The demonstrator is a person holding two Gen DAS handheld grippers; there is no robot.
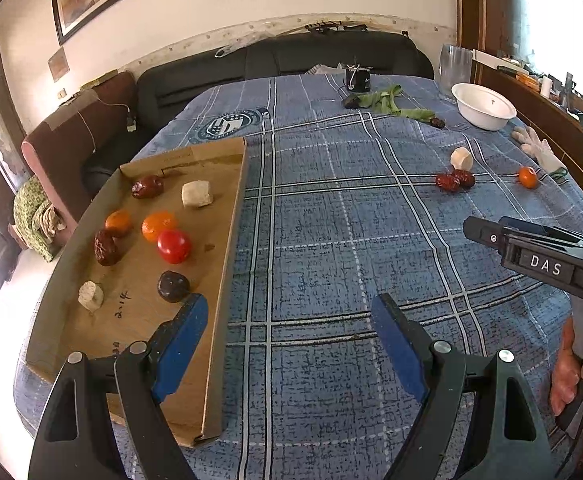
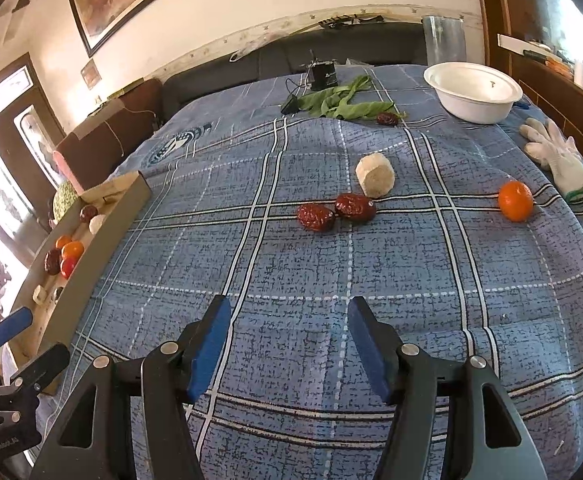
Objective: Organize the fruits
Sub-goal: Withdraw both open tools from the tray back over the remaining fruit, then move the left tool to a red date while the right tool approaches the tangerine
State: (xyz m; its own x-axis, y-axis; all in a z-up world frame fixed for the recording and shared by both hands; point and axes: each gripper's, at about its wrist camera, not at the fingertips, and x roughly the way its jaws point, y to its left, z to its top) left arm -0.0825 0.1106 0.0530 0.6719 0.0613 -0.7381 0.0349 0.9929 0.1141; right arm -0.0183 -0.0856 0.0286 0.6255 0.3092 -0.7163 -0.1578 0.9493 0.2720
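Both hand-held grippers are spread with nothing between their blue pads. The left hand-held gripper straddles the tray wall, so its left finger hides part of the tray floor. The right hand-held gripper hangs over the bare cloth. Loose on the cloth lie two dates touching each other, a pale chunk just beside them, and an orange well apart. In the right view, the tray wall cuts off most of the sorted fruit. A third date lies half under green leaves. The bowl inside is blank white.
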